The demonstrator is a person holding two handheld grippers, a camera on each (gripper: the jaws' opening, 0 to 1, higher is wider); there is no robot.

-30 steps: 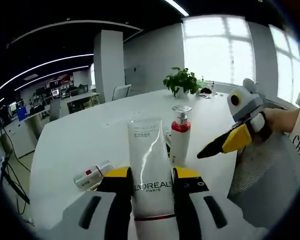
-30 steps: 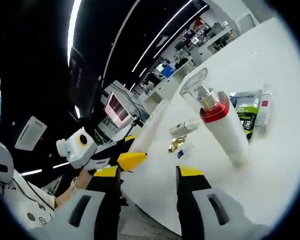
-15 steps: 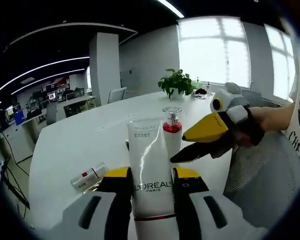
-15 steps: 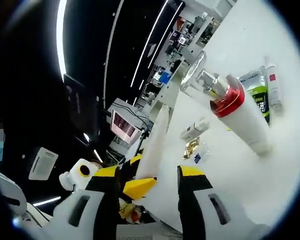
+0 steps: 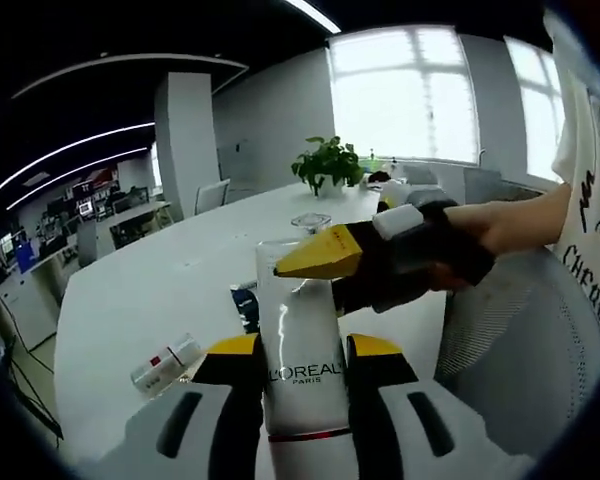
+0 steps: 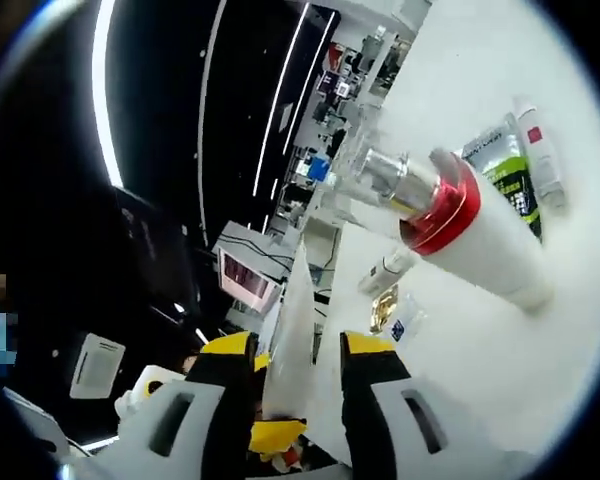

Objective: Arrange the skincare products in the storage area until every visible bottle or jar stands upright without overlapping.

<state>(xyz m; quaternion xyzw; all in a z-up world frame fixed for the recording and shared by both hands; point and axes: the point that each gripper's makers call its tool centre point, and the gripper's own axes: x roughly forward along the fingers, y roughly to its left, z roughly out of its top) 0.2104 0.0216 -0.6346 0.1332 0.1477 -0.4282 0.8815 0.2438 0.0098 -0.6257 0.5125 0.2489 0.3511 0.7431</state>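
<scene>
- Clamping a white L'Oréal tube [image 5: 298, 350], the left hand-held gripper [image 5: 300, 352] has its yellow-tipped jaws closed against the tube's sides, holding it upright above the near edge of the white worktop [image 5: 150, 300].
- Just past it, the right hand-held gripper [image 5: 325, 268] reaches in from the right with its yellow tip across the tube's flat sealed top; a hand [image 5: 500, 225] grips it from behind.
- In the right gripper view, the right hand-held gripper [image 6: 298, 352] has its jaws narrowly apart on either side of the tube's thin top end [image 6: 292, 345]; whether they press on it cannot be told.
- A small white bottle with a red mark [image 5: 165, 363] lies on its side near the worktop's left edge.
- Farther in, a white pump bottle with a red collar and clear cap [image 6: 450, 220] stands on the worktop.
- Beyond that, a green-and-black tube [image 6: 505, 175] and a slim white tube [image 6: 538, 150] lie flat side by side.
- A potted plant [image 5: 328, 165] sits at the worktop's far end.
</scene>
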